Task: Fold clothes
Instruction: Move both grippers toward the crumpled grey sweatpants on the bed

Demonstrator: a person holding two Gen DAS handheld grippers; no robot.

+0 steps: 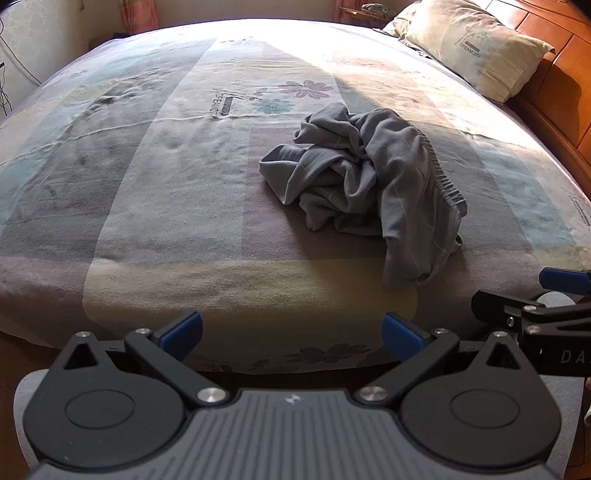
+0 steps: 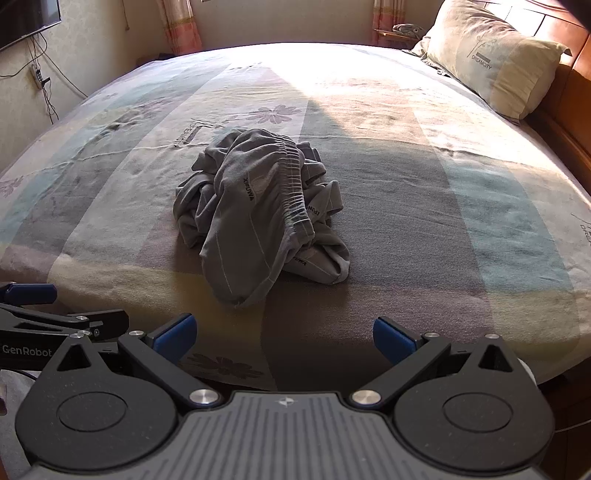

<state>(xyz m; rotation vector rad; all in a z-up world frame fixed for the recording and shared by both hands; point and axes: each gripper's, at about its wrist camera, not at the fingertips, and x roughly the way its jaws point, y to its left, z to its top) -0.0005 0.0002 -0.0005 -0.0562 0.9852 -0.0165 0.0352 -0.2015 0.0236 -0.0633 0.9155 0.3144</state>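
Note:
A crumpled grey garment with an elastic waistband [image 1: 364, 184] lies in a heap on the bed [image 1: 147, 184], ahead and right in the left wrist view. In the right wrist view the garment [image 2: 258, 210] lies ahead, slightly left. My left gripper [image 1: 291, 338] is open and empty, hovering at the bed's near edge, short of the garment. My right gripper [image 2: 284, 338] is open and empty, also at the near edge. Each gripper shows at the side of the other's view: the right one [image 1: 535, 314], the left one [image 2: 48, 317].
The bed carries a patterned floral sheet [image 2: 443, 184]. A pillow [image 1: 476, 44] lies at the far right against a wooden headboard [image 1: 561, 85]. A wall with cables [image 2: 44, 85] is at the far left. Curtains [image 2: 177, 22] hang behind the bed.

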